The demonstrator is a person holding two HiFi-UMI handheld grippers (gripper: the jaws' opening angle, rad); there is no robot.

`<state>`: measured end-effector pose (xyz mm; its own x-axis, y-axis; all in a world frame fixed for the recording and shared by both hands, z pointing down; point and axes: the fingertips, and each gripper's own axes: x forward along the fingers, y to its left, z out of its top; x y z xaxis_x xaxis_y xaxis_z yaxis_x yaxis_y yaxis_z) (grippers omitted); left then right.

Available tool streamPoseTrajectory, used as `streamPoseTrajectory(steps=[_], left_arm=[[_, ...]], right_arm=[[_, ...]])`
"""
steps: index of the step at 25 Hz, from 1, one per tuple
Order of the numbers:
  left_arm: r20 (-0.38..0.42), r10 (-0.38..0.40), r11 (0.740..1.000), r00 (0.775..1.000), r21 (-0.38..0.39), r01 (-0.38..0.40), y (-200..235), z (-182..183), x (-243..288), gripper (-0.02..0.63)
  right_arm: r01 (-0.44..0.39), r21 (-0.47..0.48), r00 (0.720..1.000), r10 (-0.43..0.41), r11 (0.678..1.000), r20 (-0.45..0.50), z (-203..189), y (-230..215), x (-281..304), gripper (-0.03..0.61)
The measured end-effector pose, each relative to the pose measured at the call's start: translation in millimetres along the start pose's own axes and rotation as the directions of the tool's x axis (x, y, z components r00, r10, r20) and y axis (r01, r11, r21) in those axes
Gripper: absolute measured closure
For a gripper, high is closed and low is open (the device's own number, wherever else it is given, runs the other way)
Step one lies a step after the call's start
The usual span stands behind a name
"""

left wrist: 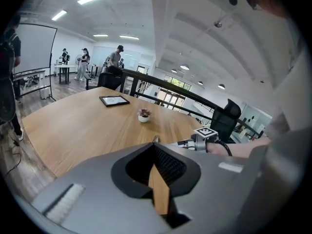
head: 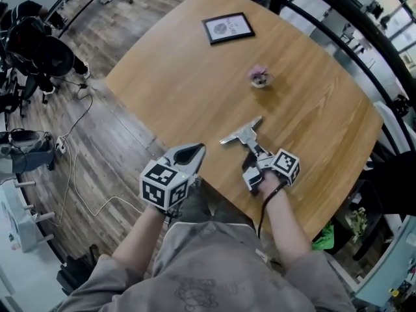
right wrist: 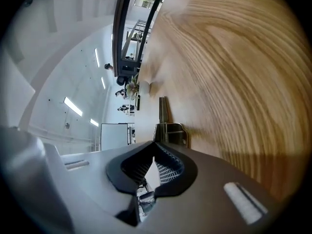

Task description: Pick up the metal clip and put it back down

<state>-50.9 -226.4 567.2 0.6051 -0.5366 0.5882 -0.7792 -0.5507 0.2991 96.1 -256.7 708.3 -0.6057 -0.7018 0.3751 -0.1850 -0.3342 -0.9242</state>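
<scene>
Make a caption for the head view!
Right tool shut on the metal clip on the wooden table; left tool nearby.

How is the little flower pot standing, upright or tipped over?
Upright. The small flower pot sits on its base on the wooden table, and its plant sticks up out of the top.

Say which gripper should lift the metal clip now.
Right. The right gripper is shut on the handle of the metal clip; the left gripper sits shut near the table edge, clear of it.
</scene>
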Motion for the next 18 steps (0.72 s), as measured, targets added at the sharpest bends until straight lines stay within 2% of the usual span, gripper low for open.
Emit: streamPoseTrajectory(steps=[5,10,15,18], left_arm=[[0.004,-0.026,1.000,1.000,0.016,0.026,15.2,18.3,-2.9,0.612],[0.007,-0.066,0.997,0.998,0.042,0.065,18.2,37.9,-7.6,0.612],[0.024,-0.127,0.990,0.992,0.070,0.125,13.1,65.7,-14.2,0.612],[0.051,-0.163,0.982,0.985,0.103,0.157,14.3,90.7,-22.5,0.612]], right_arm=[[0.001,0.026,0.999,-0.002,1.000,0.038,0.3,8.9,1.4,0.563],[-0.042,0.021,0.995,0.040,0.999,0.091,3.3,40.2,-11.8,0.563],[-0.085,-0.009,0.983,0.085,0.996,0.162,9.7,90.7,-42.3,0.563],[-0.148,-0.053,0.961,0.156,0.988,0.230,12.3,136.4,-61.9,0.563]])
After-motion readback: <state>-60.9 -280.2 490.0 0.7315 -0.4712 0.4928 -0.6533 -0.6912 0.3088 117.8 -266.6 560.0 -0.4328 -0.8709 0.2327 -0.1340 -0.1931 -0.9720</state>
